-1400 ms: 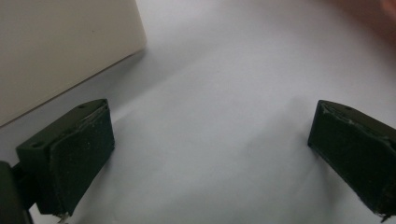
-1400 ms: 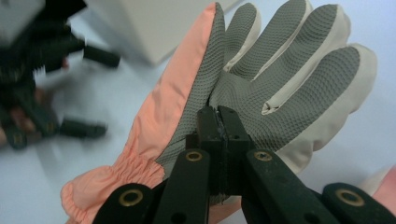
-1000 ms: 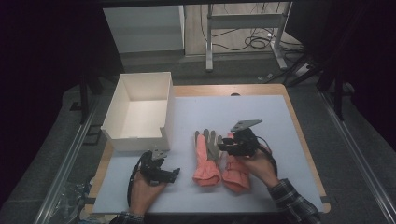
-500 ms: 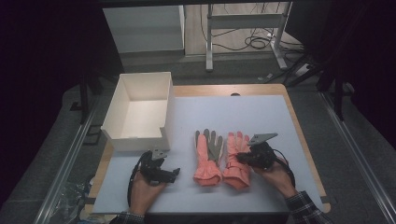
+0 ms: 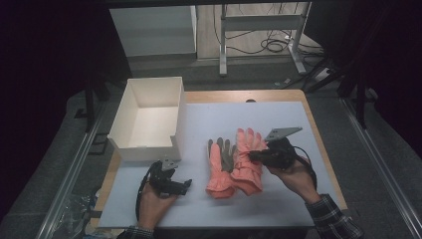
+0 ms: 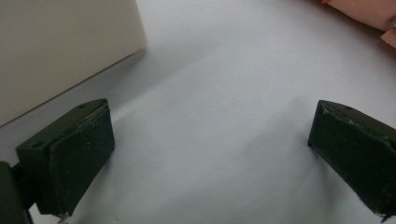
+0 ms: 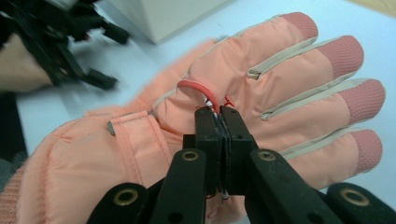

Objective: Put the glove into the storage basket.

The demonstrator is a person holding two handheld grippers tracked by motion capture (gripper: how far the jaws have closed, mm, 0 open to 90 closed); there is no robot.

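- White box (image 5: 149, 119) stands open with nothing inside, at the mat's far left corner.
- Right gripper (image 7: 219, 122) is clenched on the right glove's (image 5: 247, 159) red loop (image 7: 194, 87), right of the box.
- Left gripper (image 5: 171, 185) is spread over bare mat (image 5: 278, 199), near the box's front wall.

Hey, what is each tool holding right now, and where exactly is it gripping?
The right tool is shut on the orange glove, pinching the small red loop on its back. The left tool is open, holding nothing.

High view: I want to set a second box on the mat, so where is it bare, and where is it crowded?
The far right of the mat, between the white box and the table's right edge, is bare. So is the near strip between both hands. The middle is crowded: the gloves lie there, with the right gripper shut on a red loop on one.
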